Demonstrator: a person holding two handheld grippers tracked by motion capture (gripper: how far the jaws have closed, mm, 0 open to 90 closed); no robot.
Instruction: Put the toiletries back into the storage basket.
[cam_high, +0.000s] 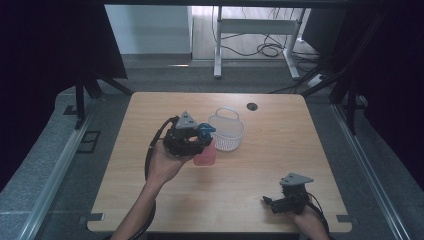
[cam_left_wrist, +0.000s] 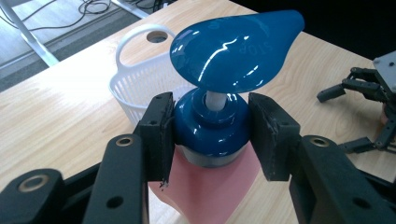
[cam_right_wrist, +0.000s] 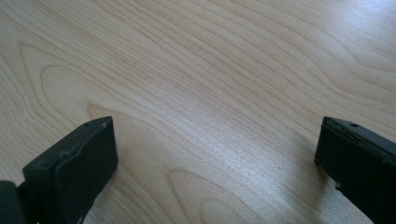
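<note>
- Grip comes first: our left gripper (cam_left_wrist: 212, 135) has its jaws clenched on the blue collar of the pump bottle (cam_left_wrist: 210, 135), just under the wide blue pump head. In the left gripper view both pads press the collar's sides, so we keep that squeeze steady and do not shift it toward the pink body below.
- The bottle (cam_high: 205, 152) sits just beside the white basket (cam_high: 226, 131), on the side nearer us. Whether its base rests on the counter (cam_high: 250, 200) or hangs just clear, we cannot tell.
- To drop it in, we judge the bottle must rise until its base clears the basket's rim, then travel straight over the opening.
- We should keep it upright; a tilt could catch the pump head on the basket's handle loop (cam_left_wrist: 142, 39).
- The basket is light, so a knock on its wall may push it away.
- Our right gripper (cam_high: 280, 202) rests well away from the basket at the counter's near edge, jaws released and holding nothing; it could steady the basket.
</note>
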